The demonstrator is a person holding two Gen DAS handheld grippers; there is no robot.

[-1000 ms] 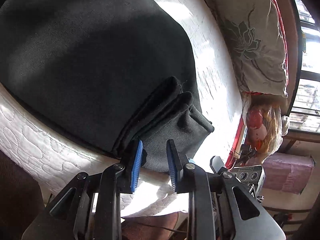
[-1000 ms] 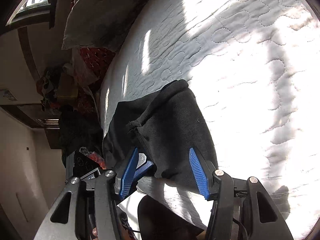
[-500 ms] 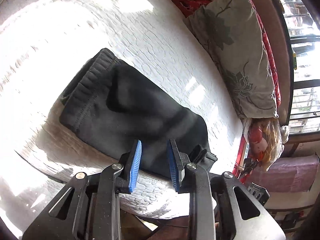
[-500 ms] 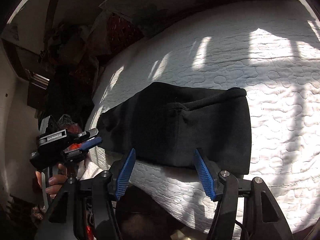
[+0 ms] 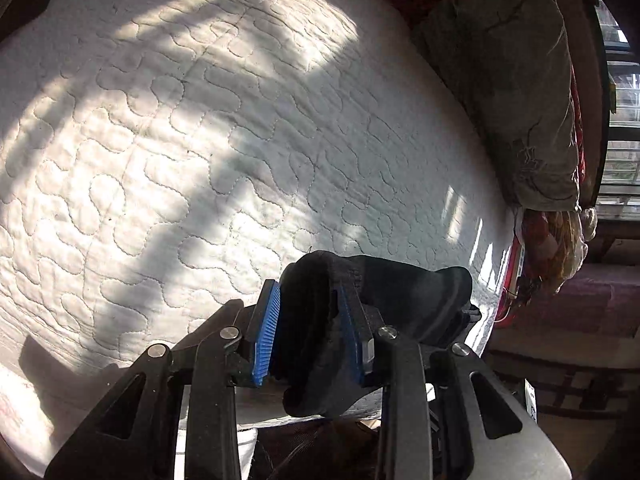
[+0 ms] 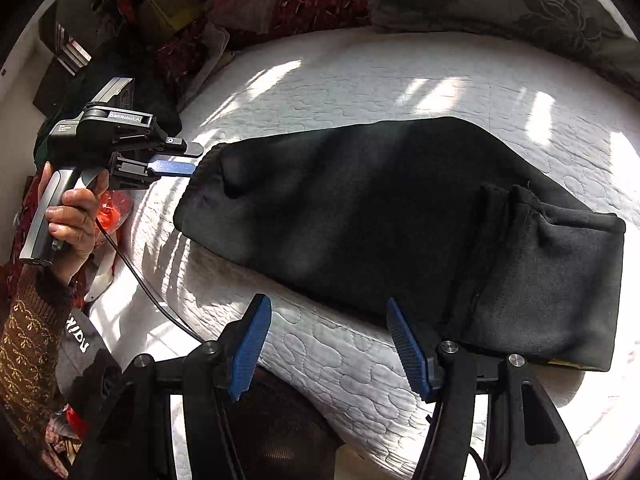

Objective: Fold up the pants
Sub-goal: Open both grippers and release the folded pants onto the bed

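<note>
Black pants [image 6: 360,208] lie folded in a long band across the white quilted mattress [image 6: 360,68], with the waistband end at the right. A hand [image 6: 72,208] holds my left gripper [image 6: 192,158] at the pants' left end, gripping the cloth edge. In the left wrist view, bunched black pants cloth [image 5: 400,300] fills the gap between the blue pads [image 5: 266,332] of the left gripper [image 5: 308,286]. Its jaws are opening slightly while the cloth still touches both pads. My right gripper [image 6: 326,304] stands open over the near mattress edge with nothing between its fingers.
A grey flowered pillow [image 5: 520,100] lies along the far side of the bed, also seen as a pillow [image 6: 520,0] in the right wrist view. Piled clothes and bags [image 6: 140,8] crowd the left. A window [image 5: 620,120] is at the right. A cable [image 6: 140,280] trails from the left gripper.
The left gripper's pads were empty and now have black cloth between them at the pants' end. The right gripper has rolled and drawn back, so the whole folded band shows.
</note>
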